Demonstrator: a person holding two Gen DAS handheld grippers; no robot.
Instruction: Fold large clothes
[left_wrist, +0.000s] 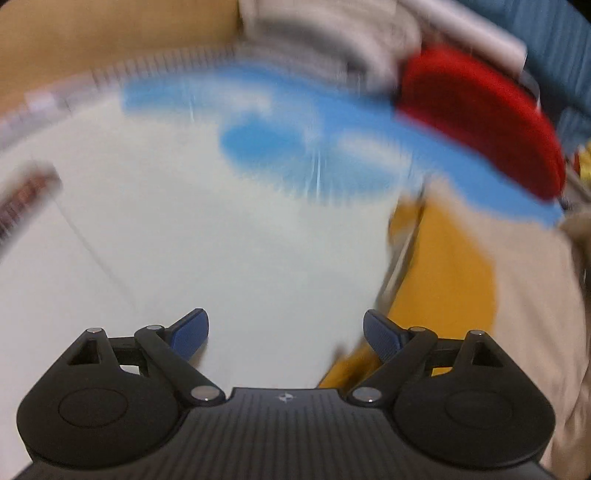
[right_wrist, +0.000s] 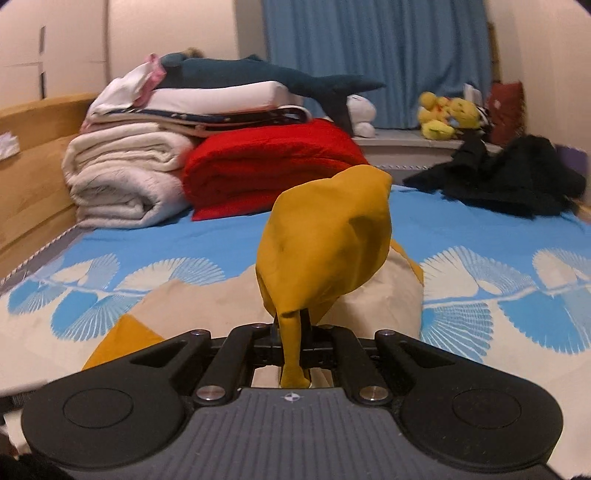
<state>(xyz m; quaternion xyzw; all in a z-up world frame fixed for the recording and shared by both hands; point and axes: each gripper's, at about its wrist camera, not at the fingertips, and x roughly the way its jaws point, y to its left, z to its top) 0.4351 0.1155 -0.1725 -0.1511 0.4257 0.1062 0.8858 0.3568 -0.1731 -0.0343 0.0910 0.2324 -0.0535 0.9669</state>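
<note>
Only the right wrist view is sharp: it shows the right gripper (right_wrist: 291, 332) clamped on a bunch of the mustard-and-cream garment (right_wrist: 325, 243), lifted above the blue-patterned bedspread (right_wrist: 461, 236), with a red blanket (right_wrist: 266, 166) behind. The blurred left view shows the left gripper (left_wrist: 286, 332) spread wide, holding nothing, the garment just right of it.
</note>
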